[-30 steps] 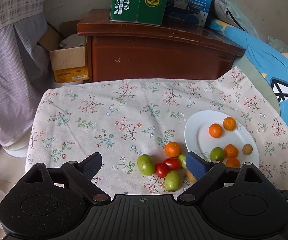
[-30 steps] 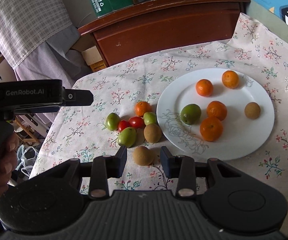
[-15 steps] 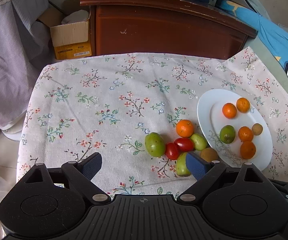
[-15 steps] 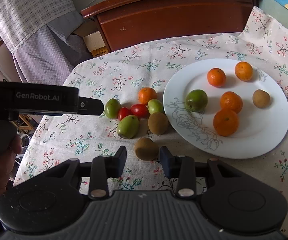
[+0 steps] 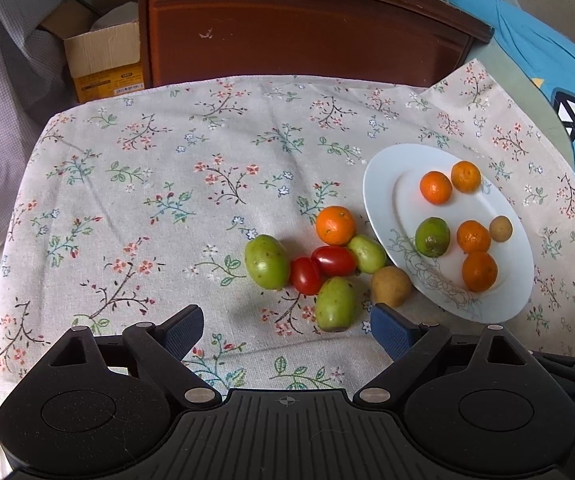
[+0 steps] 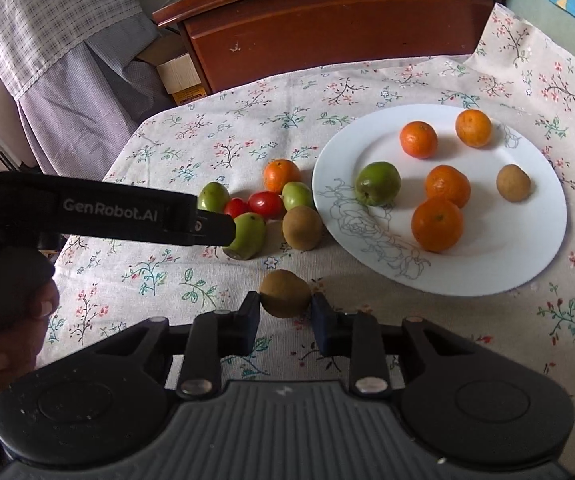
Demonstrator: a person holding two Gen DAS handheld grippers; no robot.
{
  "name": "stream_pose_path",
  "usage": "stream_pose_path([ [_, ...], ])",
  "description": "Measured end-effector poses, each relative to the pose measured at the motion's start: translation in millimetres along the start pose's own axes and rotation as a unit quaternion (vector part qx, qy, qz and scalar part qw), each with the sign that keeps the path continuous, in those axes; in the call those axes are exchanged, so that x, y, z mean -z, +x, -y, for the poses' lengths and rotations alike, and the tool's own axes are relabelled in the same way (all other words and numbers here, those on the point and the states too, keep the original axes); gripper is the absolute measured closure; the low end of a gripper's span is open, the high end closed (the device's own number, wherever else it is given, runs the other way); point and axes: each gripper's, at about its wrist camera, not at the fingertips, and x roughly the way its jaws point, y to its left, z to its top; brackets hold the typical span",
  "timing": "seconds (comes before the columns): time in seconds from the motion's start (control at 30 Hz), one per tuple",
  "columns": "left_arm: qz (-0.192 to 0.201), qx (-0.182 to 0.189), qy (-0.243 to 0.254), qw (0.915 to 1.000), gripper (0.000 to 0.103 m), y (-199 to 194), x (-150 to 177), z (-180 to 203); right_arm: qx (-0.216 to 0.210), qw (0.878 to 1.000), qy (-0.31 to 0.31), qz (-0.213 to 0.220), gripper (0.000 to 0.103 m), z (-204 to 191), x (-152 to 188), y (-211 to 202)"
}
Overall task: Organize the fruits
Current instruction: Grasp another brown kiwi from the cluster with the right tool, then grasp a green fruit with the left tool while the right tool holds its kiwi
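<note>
Between the closing right tongs, a brown kiwi, pads touching; left tongs wide apart

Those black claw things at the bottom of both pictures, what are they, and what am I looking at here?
They are hand-held grippers, not robot arms: a person holds one in each hand, and each carries a wide-angle camera looking forward along its two fingers. So one picture looks out from the left gripper, the other from the right gripper. In the right one's view you also see the left tool from the side, with the person's hand on its grip.

Below is a table under a flowered tablecloth. A white plate holds four oranges, a green fruit and a small brown fruit. Beside it on the cloth lies a loose cluster: an orange, three green fruits, two red tomatoes and a brown fruit.

The left gripper is wide open and holds nothing. The right one's jaws are closing on a brown kiwi-like fruit, with the pads against its sides.
</note>
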Motion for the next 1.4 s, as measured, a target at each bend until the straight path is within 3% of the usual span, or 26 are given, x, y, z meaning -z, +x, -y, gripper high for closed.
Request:
stream_pose_path([
  [0.17, 0.004, 0.002, 0.026, 0.9997, 0.013, 7.2, 4.9, 14.1, 0.008, 1.000, 0.018, -0.007, 0.075, 10.3, 6.1, -8.7],
  [0.33, 0.005, 0.002, 0.038, 0.9993, 0.030, 15.7, 8.1, 21.6, 0.010, 0.999, 0.037, -0.007, 0.075, 17.6, 6.3, -9.7],
  [0.47, 0.014, -0.004, 0.046, 0.9988, 0.036, 17.4, 8.6, 23.6, 0.010, 0.999, 0.039, -0.005, 0.075, 17.1, 5.7, -8.3],
  [0.53, 0.018, -0.004, 0.048, 0.9987, 0.046, 17.6, 8.1, 23.9, 0.010, 0.999, 0.040, -0.003, 0.075, 17.9, 5.7, -8.4],
  [0.7, 0.024, -0.008, 0.057, 0.9980, 0.060, 17.1, 7.5, 26.4, 0.009, 0.999, 0.042, 0.000, 0.073, 17.6, 5.4, -6.7],
  [1.03, 0.032, -0.009, 0.064, 0.9974, 0.064, 17.6, 10.4, 30.9, 0.011, 0.999, 0.036, 0.005, 0.074, 16.0, 2.8, -3.0],
  [1.17, 0.035, -0.004, 0.075, 0.9966, 0.078, 19.3, 10.4, 35.5, 0.010, 0.999, 0.037, 0.005, 0.075, 16.5, 2.1, -2.5],
  [1.4, 0.034, -0.003, 0.059, 0.9977, 0.079, 17.4, 9.3, 31.8, 0.006, 0.999, 0.044, 0.004, 0.075, 17.5, 0.1, -1.6],
])
